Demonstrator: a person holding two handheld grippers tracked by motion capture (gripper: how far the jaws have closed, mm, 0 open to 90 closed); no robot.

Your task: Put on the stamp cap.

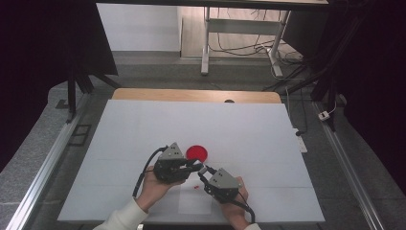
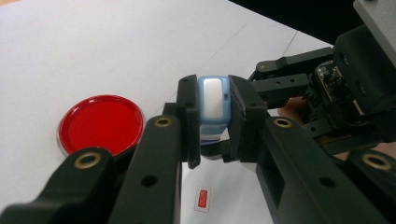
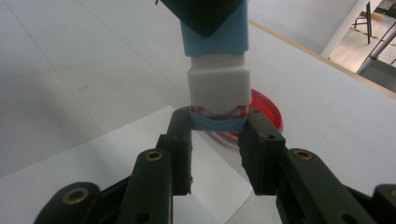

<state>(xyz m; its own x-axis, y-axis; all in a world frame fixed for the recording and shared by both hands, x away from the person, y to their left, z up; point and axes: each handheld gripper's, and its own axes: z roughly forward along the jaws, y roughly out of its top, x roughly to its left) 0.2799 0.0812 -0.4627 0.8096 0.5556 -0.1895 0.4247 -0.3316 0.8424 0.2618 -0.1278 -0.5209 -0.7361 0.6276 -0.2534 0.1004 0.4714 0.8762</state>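
Left tool [image 2: 210,123]: we see both jaws clamped on the blue-and-white block [image 2: 213,100], pads flat on its blue sides, nothing slack
Right tool [image 3: 218,135]: jaws closed on the block's lower end, a thin blue lip under the white part; a small bite, not a deep one
Where it is: block held in the air betw. the 2 tools, over the white tabletop [image 1: 143,129], just in front of the red dish [image 1: 197,153]; in the high view both tools meet nose to nose there
How it handles, we reckon: small, light, rigid plastic w/ smooth faces, so prob. slippery; looks like 2 pieces (blue sleeve, white body) that could pull apart, so we'd keep the grips on opposite ends and pull straight, no twisting
Where to grip: flat blue sides for the left tool, bottom lip for the right; rounded white corners are poor purchase
Also on tabletop: small red label [image 2: 202,199] on a paper sheet under the tools
Hard to tell: what the block is, and whether it's 1 or 2 parts; jaws cover its middle; reddish marks at the lip in the right gripper view too small to read; in the high view it's mostly hidden behind the tools
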